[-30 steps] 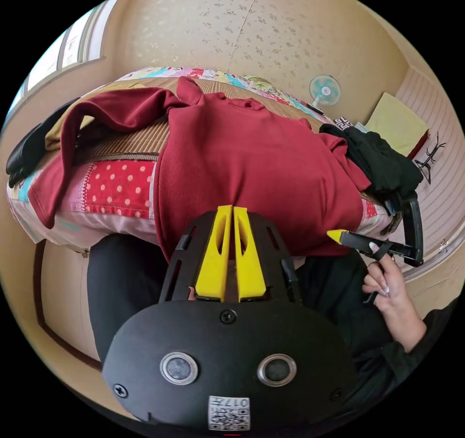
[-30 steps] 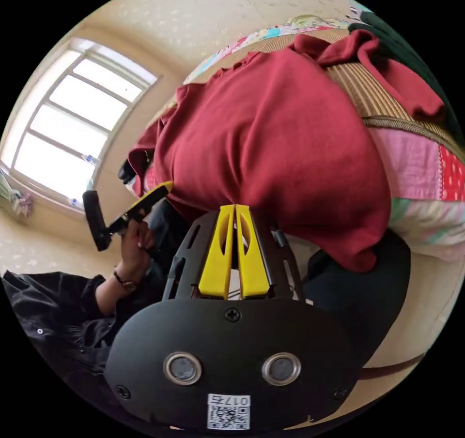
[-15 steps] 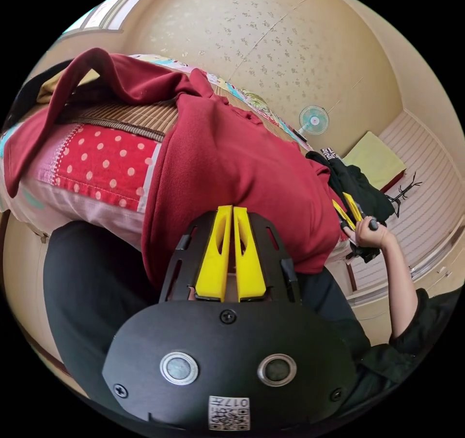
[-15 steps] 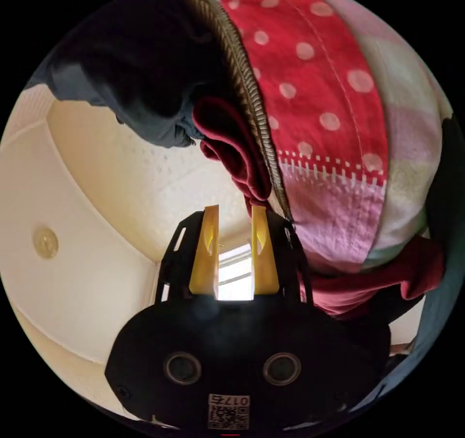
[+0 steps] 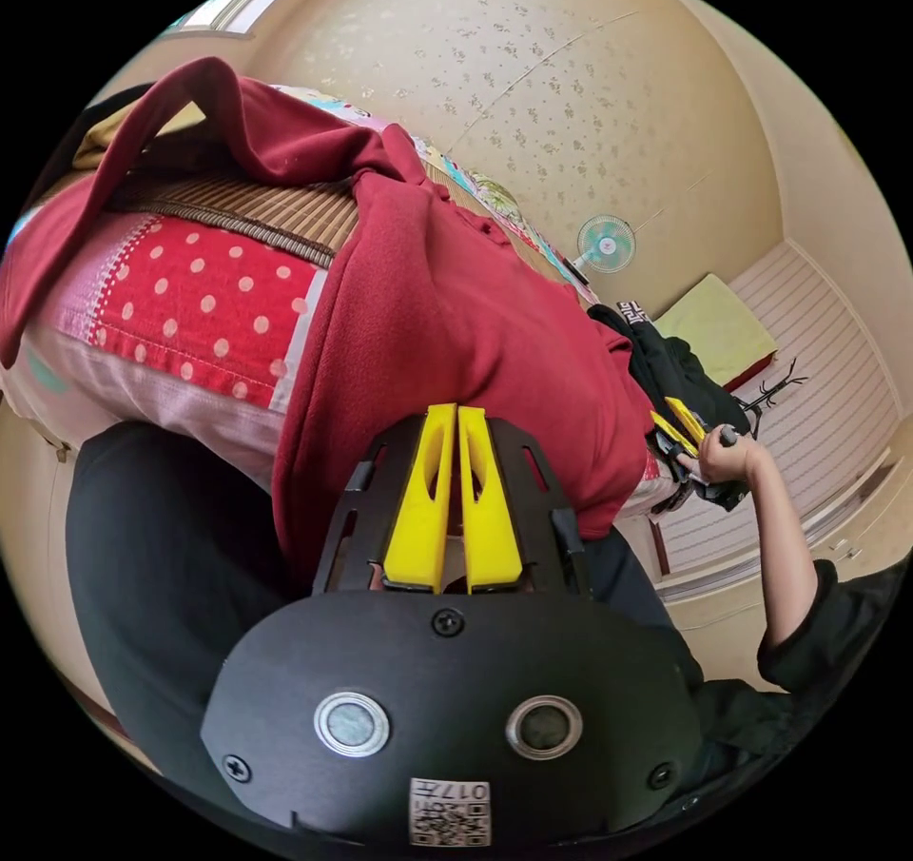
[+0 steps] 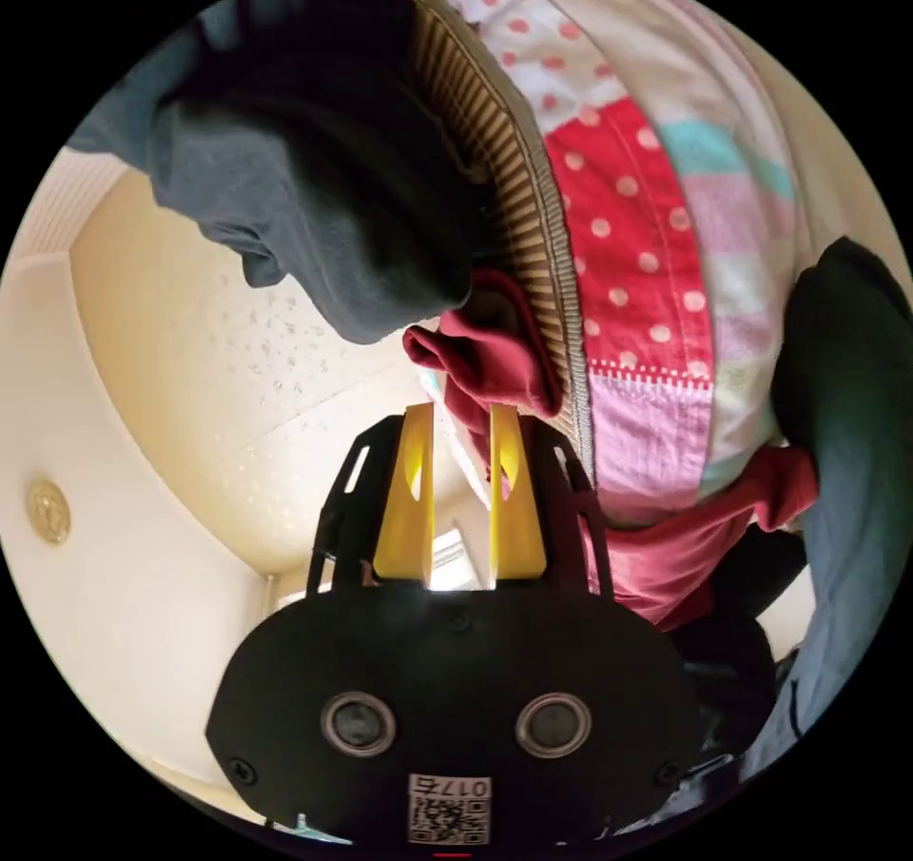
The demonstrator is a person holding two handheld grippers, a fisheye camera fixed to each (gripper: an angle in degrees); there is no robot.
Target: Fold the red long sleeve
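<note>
The red long sleeve [image 5: 456, 319] lies spread on the bed, its hem hanging over the near edge. One sleeve [image 5: 219, 128] trails off across the mat. My left gripper [image 5: 456, 409] is shut, its jaws lying against the hem; I cannot tell whether cloth is pinched. A hand [image 5: 728, 457] holds my right gripper [image 5: 663, 408] at the shirt's other side. In the right gripper view that gripper [image 6: 459, 409] stands open, and the bunched red sleeve end [image 6: 490, 366] hangs at its tips, partly between the jaws.
A dark garment [image 5: 680, 362] [image 6: 333, 205] is heaped beside the sleeve on the woven mat [image 5: 257, 214]. A polka-dot quilt [image 5: 190, 300] covers the bed's side. The person's dark-clothed legs [image 5: 162, 557] press against it. A fan [image 5: 605, 243] stands by the wall.
My right gripper left the hem, opened, and swung round to the sleeve end by the dark garment, closing in on it. My left gripper stayed shut at the hem.
</note>
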